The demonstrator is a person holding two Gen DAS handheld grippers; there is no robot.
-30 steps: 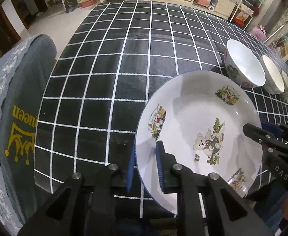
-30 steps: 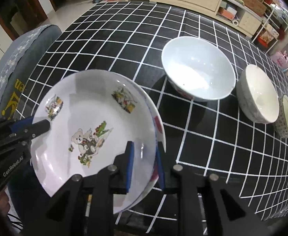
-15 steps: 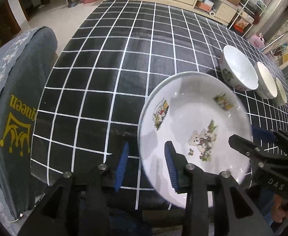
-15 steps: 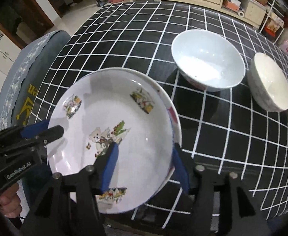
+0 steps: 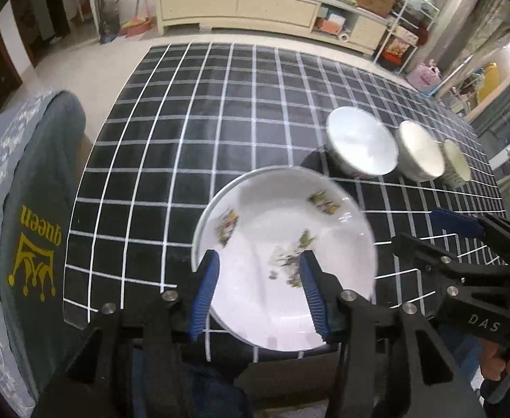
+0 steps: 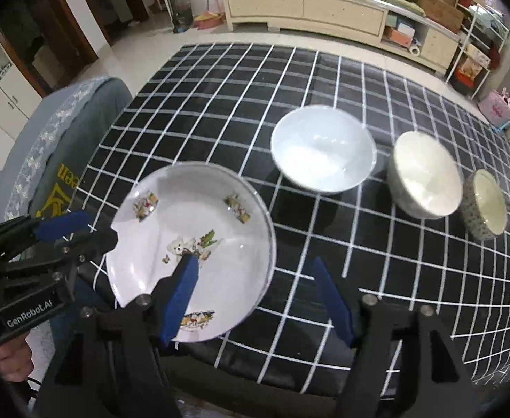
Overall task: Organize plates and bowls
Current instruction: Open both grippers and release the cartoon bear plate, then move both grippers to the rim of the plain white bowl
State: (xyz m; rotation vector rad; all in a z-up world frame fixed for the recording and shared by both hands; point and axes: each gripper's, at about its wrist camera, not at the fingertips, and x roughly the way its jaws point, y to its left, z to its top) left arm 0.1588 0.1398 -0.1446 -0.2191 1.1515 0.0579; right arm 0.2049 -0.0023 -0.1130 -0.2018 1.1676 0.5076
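A white plate with bear pictures (image 5: 282, 250) (image 6: 192, 237) lies near the front edge of the black checked table (image 5: 192, 132) (image 6: 342, 80); earlier views show a second plate under it. Three bowls stand in a row to its right: a large white one (image 5: 361, 146) (image 6: 322, 148), a middle one (image 5: 420, 149) (image 6: 425, 174) and a small patterned one (image 5: 456, 162) (image 6: 486, 203). My left gripper (image 5: 258, 291) (image 6: 77, 230) is open above the plate's near left part. My right gripper (image 6: 255, 299) (image 5: 425, 233) is open above the plate's right edge. Neither holds anything.
A chair with a grey cover marked "queen" (image 5: 28, 216) (image 6: 56, 160) stands against the table's left edge. A cream sideboard (image 5: 261, 10) (image 6: 324, 7) and cluttered shelves (image 5: 404, 41) stand beyond the far edge.
Both grippers let go of the plate's rims, opened wide and drew up and back. The plate now rests flat on the table.
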